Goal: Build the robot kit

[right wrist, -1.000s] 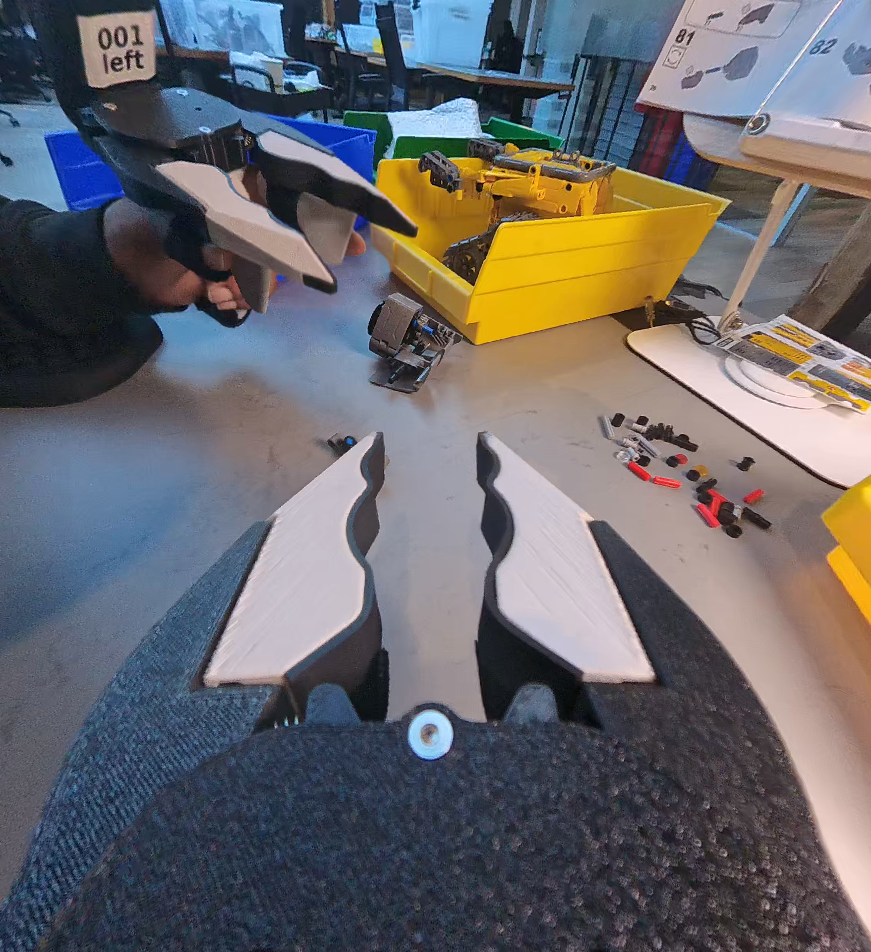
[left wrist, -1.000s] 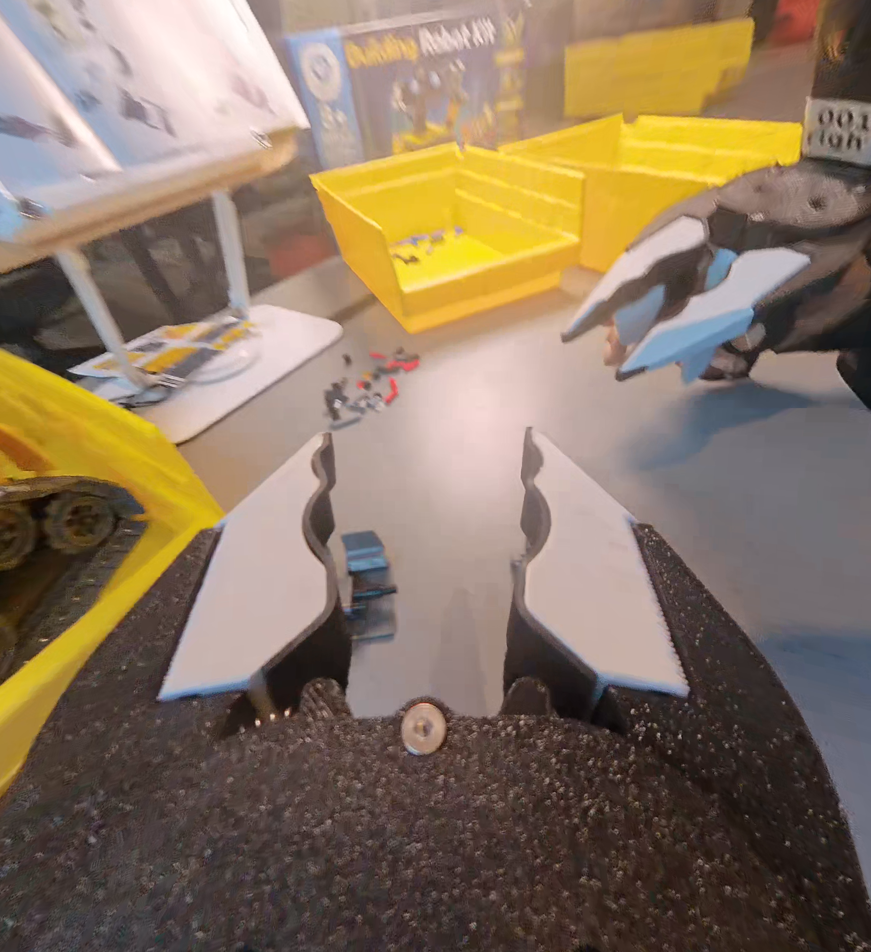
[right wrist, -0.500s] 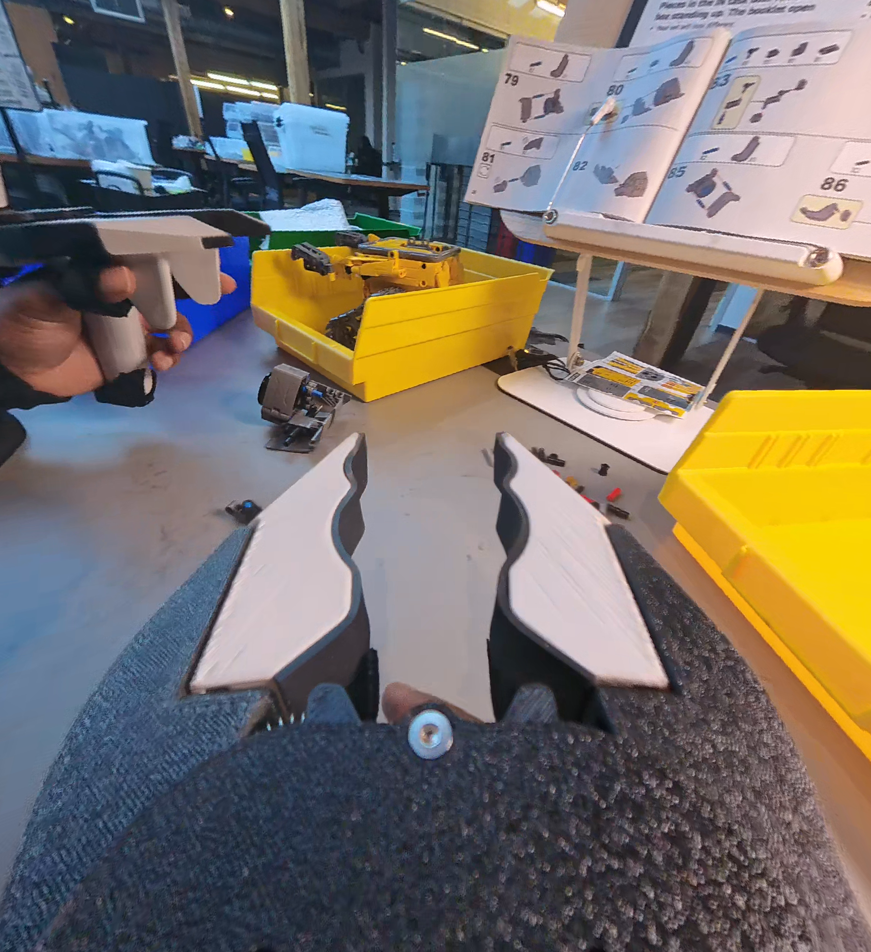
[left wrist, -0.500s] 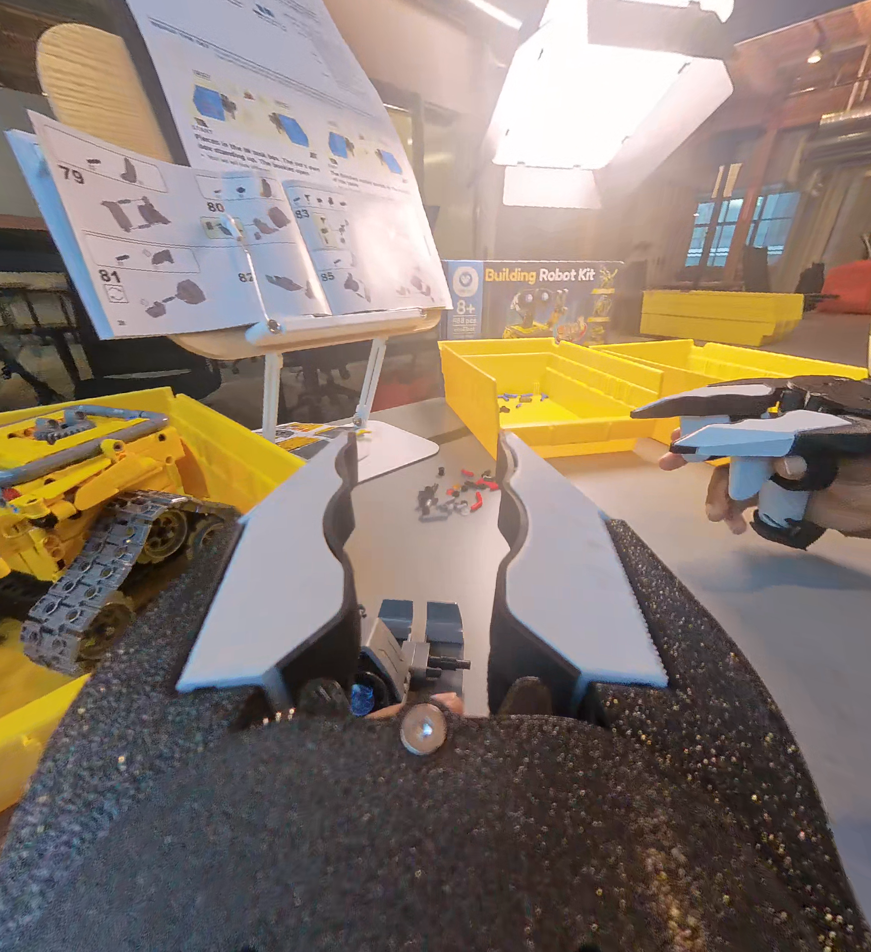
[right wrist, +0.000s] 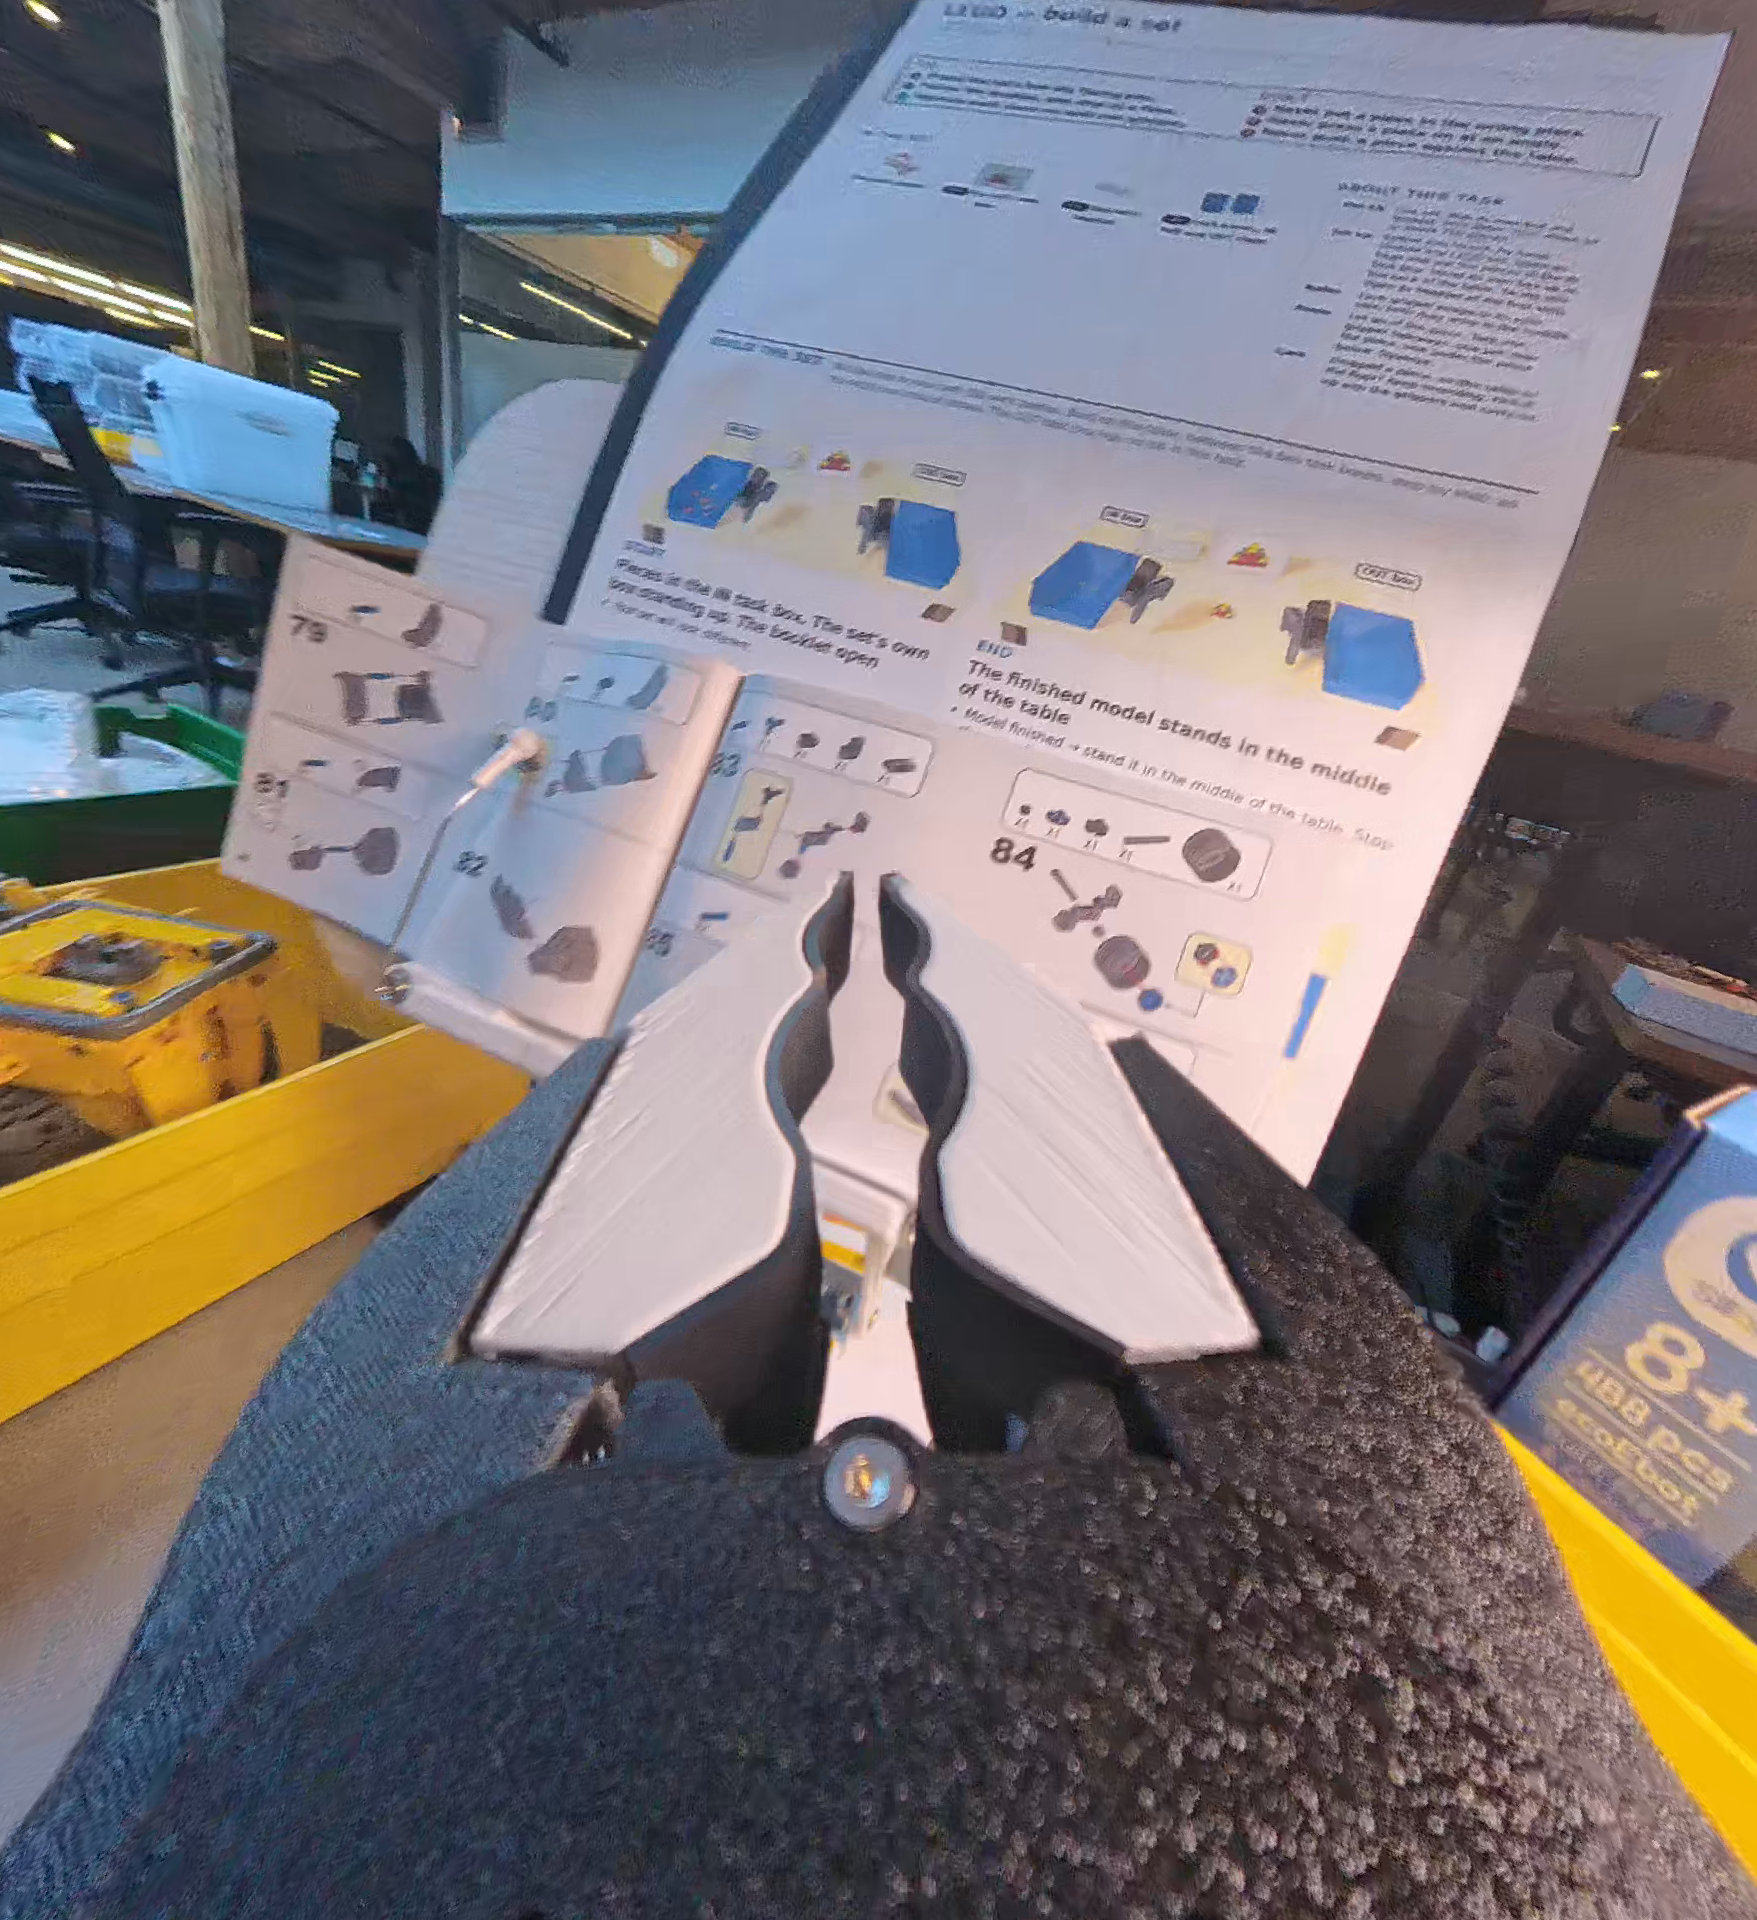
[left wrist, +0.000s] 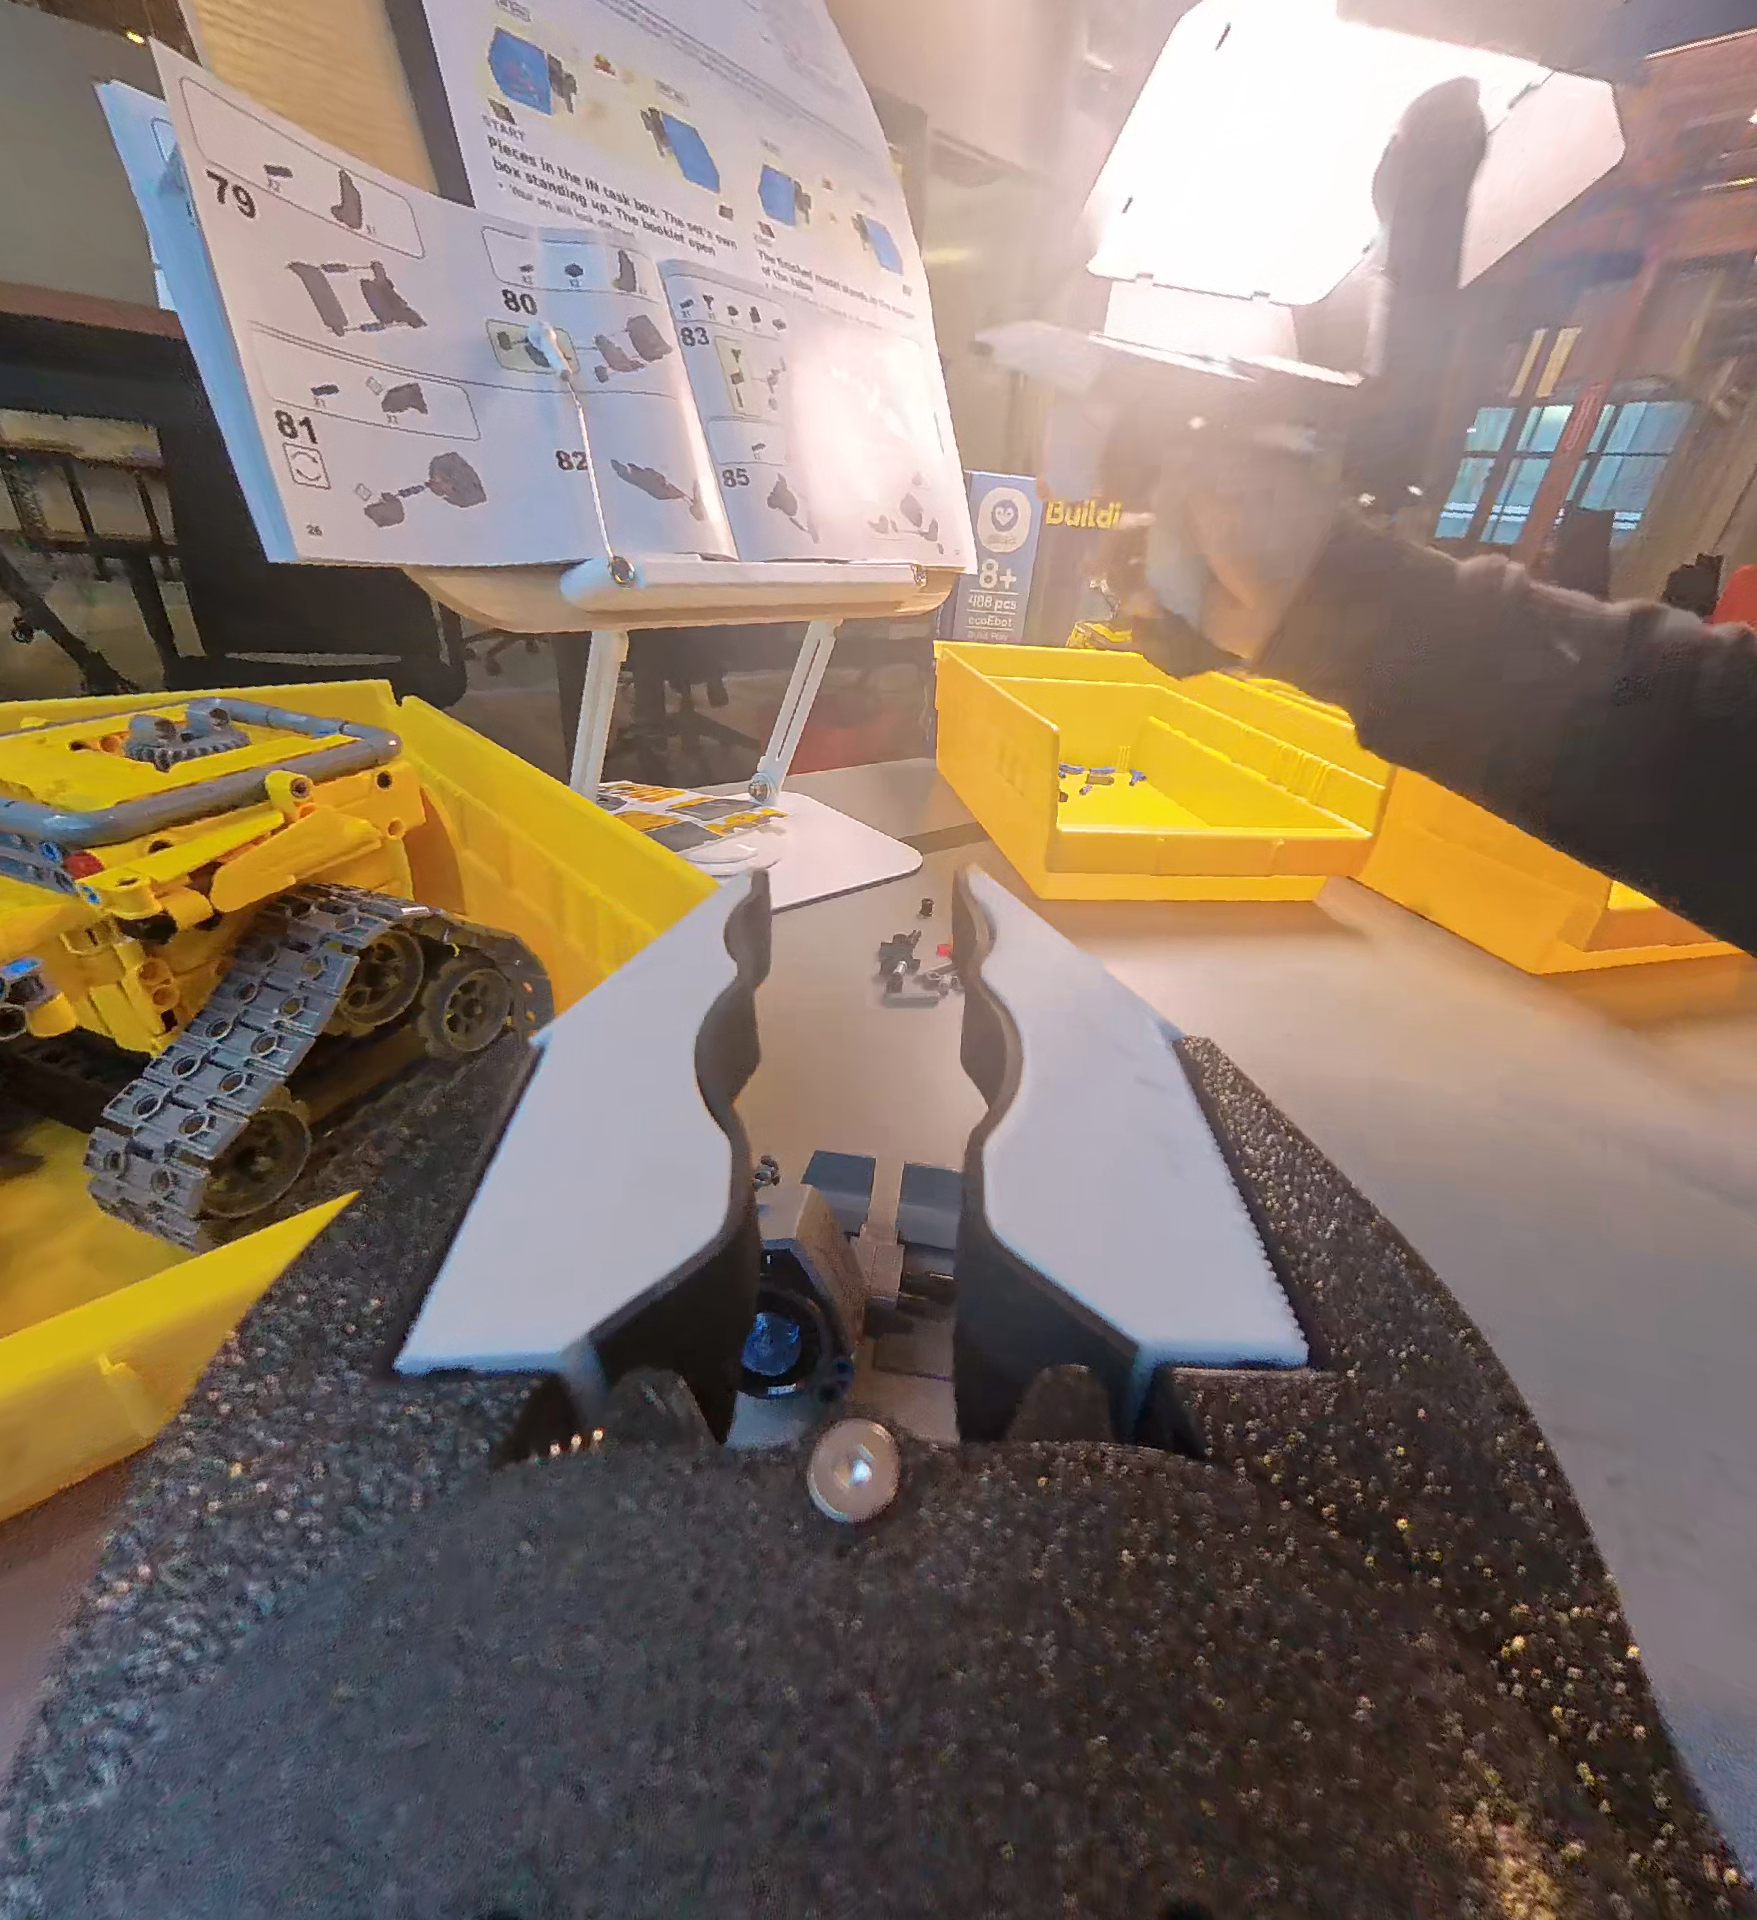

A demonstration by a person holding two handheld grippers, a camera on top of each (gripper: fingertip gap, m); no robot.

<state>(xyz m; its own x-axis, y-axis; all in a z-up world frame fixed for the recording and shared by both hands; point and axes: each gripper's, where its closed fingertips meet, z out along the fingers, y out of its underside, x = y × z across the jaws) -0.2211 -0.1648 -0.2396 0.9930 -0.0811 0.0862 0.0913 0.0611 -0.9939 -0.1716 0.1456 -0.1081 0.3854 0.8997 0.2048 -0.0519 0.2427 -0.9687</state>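
My left gripper (left wrist: 861, 902) is open and low over the grey table (left wrist: 1425, 1195). A small grey brick assembly (left wrist: 879, 1210) with a blue pin lies on the table between the bases of its fingers, not gripped. A yellow tracked model (left wrist: 178, 914) sits in a yellow bin (left wrist: 541, 831) on its left. My right gripper (right wrist: 866, 885) is raised in front of the open instruction booklet (right wrist: 1113, 831) on a white stand. Its jaws are almost together and I see nothing between the tips. It shows blurred in the left wrist view (left wrist: 1217, 540), with a dark sleeve (left wrist: 1601, 748).
A pile of small black and red parts (left wrist: 915, 961) lies ahead of the left gripper. Yellow bins (left wrist: 1165, 831) stand at the back right. A white printed sheet (right wrist: 1165, 343) stands behind the booklet. A blue kit box (right wrist: 1684, 1351) stands on the right. About 35 cm separates my left fingertips from my right.
My right gripper has lifted off the table, swung up toward the booklet, and its jaws have closed to a narrow slit. My left gripper stays open over the grey assembly.
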